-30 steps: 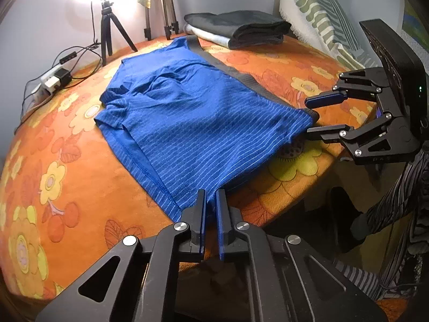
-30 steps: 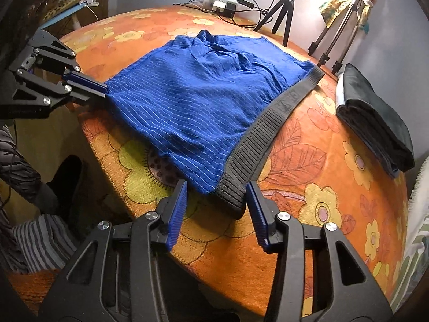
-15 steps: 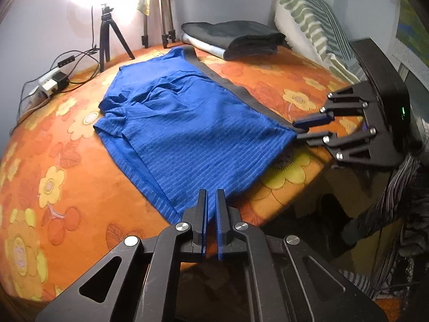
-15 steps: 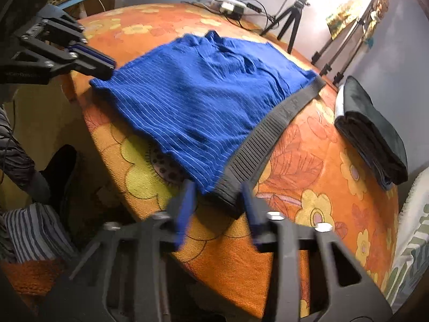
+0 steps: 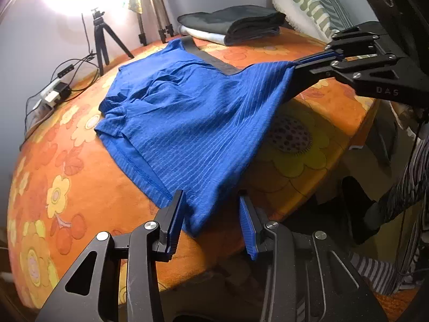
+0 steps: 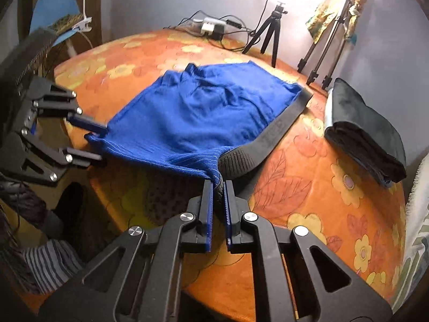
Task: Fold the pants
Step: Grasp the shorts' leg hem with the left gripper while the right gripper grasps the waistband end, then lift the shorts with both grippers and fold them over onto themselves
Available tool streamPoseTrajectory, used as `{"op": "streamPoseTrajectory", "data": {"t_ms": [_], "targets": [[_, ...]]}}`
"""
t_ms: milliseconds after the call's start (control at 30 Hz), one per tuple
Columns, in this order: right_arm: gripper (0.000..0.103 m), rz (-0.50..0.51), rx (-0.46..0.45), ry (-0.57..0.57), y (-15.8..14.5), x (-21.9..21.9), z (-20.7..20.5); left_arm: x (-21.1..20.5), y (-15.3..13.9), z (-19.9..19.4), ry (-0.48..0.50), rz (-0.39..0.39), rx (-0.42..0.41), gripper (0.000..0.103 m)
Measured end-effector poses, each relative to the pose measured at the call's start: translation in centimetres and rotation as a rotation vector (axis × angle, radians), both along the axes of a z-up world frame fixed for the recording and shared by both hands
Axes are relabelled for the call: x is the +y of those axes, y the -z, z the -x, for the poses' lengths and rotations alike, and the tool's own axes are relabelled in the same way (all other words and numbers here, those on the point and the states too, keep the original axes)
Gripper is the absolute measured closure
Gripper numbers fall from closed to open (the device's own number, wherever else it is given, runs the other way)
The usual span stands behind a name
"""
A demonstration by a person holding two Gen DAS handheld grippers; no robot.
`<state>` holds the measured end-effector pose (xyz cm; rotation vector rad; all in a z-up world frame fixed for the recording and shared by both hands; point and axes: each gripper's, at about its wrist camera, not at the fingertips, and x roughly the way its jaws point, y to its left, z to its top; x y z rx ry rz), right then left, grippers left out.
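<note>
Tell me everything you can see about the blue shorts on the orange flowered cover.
The blue shorts look like a soft knit with fine pale stripes and a dark grey ribbed waistband. They lie mostly flat but rumpled on the orange flowered cover. The right gripper is shut on the near waistband corner, lifting it. The left gripper is open, its fingers either side of the near leg hem without pinching it.

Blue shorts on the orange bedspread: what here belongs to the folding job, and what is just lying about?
Job: blue shorts; right tool shut on their waistband corner; left tool open at the hem.

Lying about: folded dark clothes, small tripod, power strip, striped pillow.
</note>
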<state>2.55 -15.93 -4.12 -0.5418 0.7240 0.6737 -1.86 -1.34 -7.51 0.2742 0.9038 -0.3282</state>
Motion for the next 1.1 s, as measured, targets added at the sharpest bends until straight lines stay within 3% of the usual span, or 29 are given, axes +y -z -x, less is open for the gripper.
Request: {"op": "streamPoseTrajectory", "data": {"t_ms": [100, 133, 167, 267, 767, 933, 1100], "targets": [[0.096, -0.004, -0.006, 0.003, -0.2, 0.1, -0.1, 0.2, -0.1, -0.3, -0.019, 0.004, 0.008, 0.066], [0.096, -0.004, -0.006, 0.004, -0.2, 0.1, -0.1, 0.2, -0.1, -0.4, -0.020, 0.004, 0.008, 0.073], [0.096, -0.002, -0.008, 0.005, -0.2, 0.1, 0.0, 0.1, -0.1, -0.4, -0.019, 0.005, 0.008, 0.087], [0.096, -0.002, -0.008, 0.005, -0.2, 0.1, -0.1, -0.3, -0.4, -0.5, -0.009, -0.003, -0.003, 0.097], [0.096, -0.045, -0.049, 0.014, -2.1, 0.2, -0.1, 0.7, -5.0, -2.3, -0.028, 0.025, -0.144, 0.099], [0.097, -0.063, -0.100, -0.005, -4.8, 0.9, -1.1, 1.8, -8.4, -5.6, -0.034, 0.003, -0.221, 0.099], [0.097, -0.086, -0.136, 0.016, -7.4, 1.5, -5.5, 2.8, -10.4, -10.8, -0.038, -0.029, -0.266, 0.100]]}}
